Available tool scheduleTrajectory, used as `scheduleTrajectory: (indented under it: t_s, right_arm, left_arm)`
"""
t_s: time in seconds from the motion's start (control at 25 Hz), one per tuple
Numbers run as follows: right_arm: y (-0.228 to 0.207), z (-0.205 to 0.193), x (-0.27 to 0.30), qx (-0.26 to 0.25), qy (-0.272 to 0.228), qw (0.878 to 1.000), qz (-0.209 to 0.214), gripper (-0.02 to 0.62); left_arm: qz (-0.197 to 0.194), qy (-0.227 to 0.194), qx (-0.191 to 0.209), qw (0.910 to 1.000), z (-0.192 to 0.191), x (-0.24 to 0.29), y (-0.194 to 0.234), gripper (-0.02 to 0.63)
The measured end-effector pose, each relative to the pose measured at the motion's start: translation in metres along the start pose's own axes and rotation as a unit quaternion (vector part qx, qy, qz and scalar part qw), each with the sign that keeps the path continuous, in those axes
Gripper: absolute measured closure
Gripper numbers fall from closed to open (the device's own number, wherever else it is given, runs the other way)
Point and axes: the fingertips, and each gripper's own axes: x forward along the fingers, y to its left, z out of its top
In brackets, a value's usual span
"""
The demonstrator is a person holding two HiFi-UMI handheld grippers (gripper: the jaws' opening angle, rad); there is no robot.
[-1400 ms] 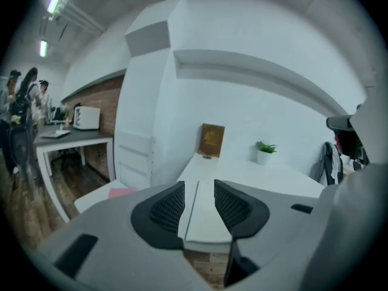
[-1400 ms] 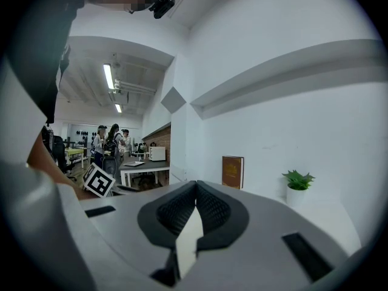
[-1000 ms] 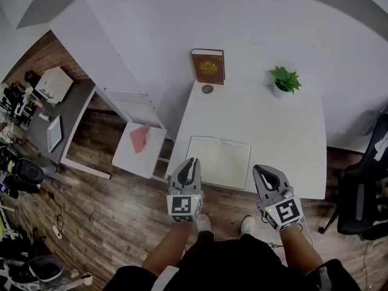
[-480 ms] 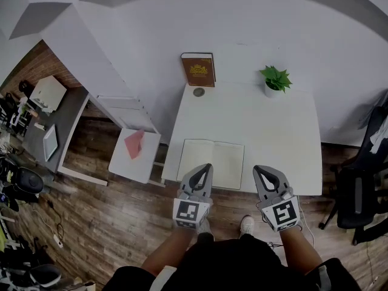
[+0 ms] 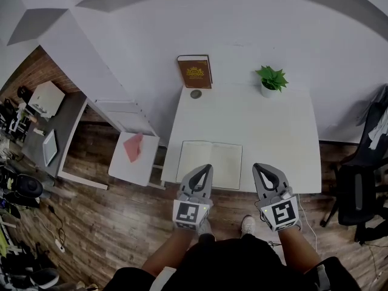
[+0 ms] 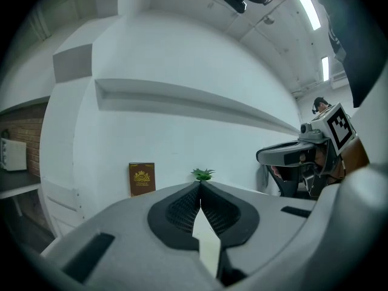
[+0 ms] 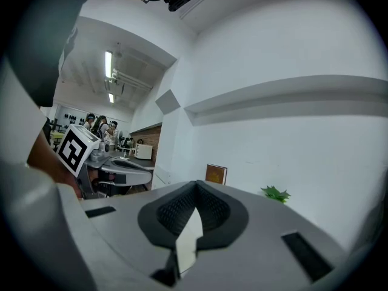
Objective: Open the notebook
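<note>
On the white tabletop (image 5: 276,132), near its front edge, the notebook (image 5: 211,164) lies flat with both blank pages showing. It was open the same way a second ago, so the pages are not what changed. The left gripper (image 5: 206,168) is what changed. A second ago it sat at the notebook's left side with a narrow gap between its jaws. Now it has slid across to the middle of the near edge and its jaws are fully together. Left gripper view shows nothing between the pads, only the far wall, the brown book (image 5: 194,71) and the potted plant (image 5: 270,79) beyond the tips. The right gripper (image 5: 257,167) stayed put, just right of the notebook's near corner, jaws also pressed together on nothing. Whether either tip touches the paper can't be told from the head view. Judgement: the opening looks done. The cover has been let go and the left hand has pulled in beside the right, so probably only withdrawal is left. The pages look settled, with no sign of one lifting back.
</note>
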Motion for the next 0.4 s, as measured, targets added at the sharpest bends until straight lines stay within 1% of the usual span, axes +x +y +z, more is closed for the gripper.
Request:
scheduleTrajectory:
  t_s: [0.12,0.28,0.4]
  right_arm:
    - [-0.0012,0.0002,-0.0015,0.013,0.001,1.000,-0.007,0.592]
    - [-0.0017,-0.0001,-0.0035,0.003,-0.002,1.000,-0.008,0.592]
    - [-0.0003,-0.0017,-0.0059,0.025,0.001,1.000,-0.015,0.592]
  left_arm:
    - [0.002,0.001,0.003,1.0000,-0.0004,0.0001,0.0003,0.600]
    - [0.000,0.006,0.000,1.0000,-0.0043,-0.0012,-0.0019,0.600]
    - [-0.003,0.010,-0.003,0.9999,-0.0063,-0.0030,-0.0049,0.600]
